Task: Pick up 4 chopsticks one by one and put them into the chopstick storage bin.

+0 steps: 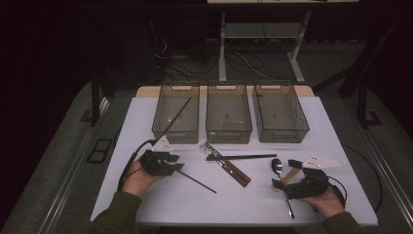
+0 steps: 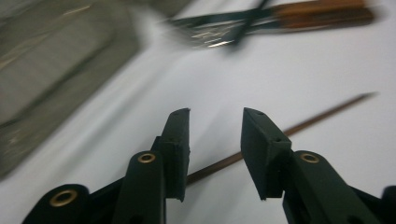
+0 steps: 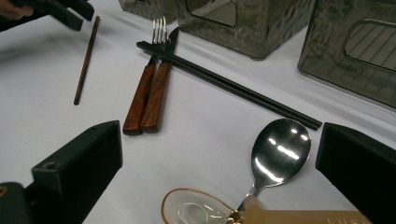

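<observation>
1. The left gripper (image 1: pixel 168 162) hovers low over the brown chopstick (image 1: pixel 197 180) on the surface (image 1: pixel 156 195), jaws parted and empty, the stick lying across beneath them, seemingly lined up for a pinch.
2. Its likely partner already leans in the left bin (image 1: pixel 176 113).
3. The right gripper (image 1: pixel 287 178) waits with jaws released over the spoon (image 1: pixel 277 166).

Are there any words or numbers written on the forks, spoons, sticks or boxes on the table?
None: no word, number or brand can be read on anything here.
The three bins show plain ribbed walls.
The wooden-handled fork, knife, metal spoon and black chopstick bear no marks.
The brown chopstick is blurred, with no lettering visible.
</observation>
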The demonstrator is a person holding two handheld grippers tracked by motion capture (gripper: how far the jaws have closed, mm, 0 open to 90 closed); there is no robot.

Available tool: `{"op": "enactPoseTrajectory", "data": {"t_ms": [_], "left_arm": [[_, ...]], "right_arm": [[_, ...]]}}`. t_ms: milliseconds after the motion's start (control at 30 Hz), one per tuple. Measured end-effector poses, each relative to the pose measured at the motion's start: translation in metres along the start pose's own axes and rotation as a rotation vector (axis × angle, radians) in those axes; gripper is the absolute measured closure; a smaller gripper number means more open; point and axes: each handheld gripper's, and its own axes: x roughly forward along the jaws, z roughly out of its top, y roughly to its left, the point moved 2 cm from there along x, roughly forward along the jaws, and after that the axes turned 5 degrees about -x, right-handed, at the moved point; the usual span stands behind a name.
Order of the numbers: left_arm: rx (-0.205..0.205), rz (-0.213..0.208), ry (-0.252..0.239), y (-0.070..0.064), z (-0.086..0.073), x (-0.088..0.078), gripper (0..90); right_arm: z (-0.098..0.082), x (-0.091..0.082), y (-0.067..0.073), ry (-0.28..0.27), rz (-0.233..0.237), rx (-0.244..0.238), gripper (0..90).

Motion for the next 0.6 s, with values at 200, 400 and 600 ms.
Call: {"op": "enactPoseTrajectory", "data": {"t_ms": [200, 400, 600], "left_arm": [[0.119, -0.183, 0.002, -0.046, 0.012, 0.022, 60.7], [0.171, -0.265, 0.016, -0.066, 0.015, 0.041, 63.2], [0.175, -0.285, 0.022, -0.069, 0.014, 0.053, 67.9]], "right_arm": [[0.0, 0.0, 0.0, 0.002, -0.001, 0.002, 0.4], [0.0, 0.001, 0.0, 0.009, 0.002, -0.002, 0.4], [0.0, 0.001, 0.0, 0.009, 0.003, -0.004, 0.4]]}}
